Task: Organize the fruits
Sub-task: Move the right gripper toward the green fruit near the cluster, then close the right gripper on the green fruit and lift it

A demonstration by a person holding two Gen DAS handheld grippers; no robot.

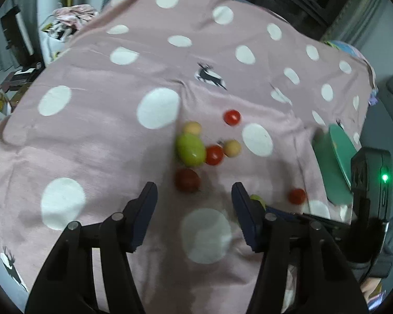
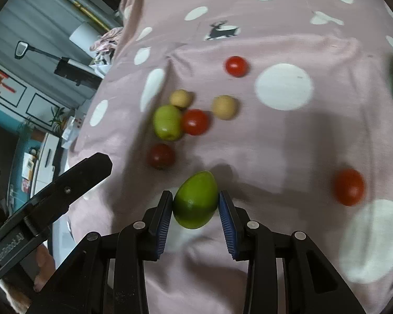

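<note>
Closed on a green fruit (image 2: 195, 200), our right gripper (image 2: 195, 218) has both blue pads pressed against its sides, just above the pink dotted cloth (image 2: 275, 136). Our left gripper (image 1: 194, 216) stands half open with nothing between its fingers, hovering over the cloth just short of a dark red fruit (image 1: 187, 180). Beyond lie a second green fruit (image 2: 167, 122) touching a red tomato (image 2: 195, 121), two pale yellow fruits, and further tomatoes apart. We see a green plate (image 1: 338, 154) at the cloth's right edge.
</note>
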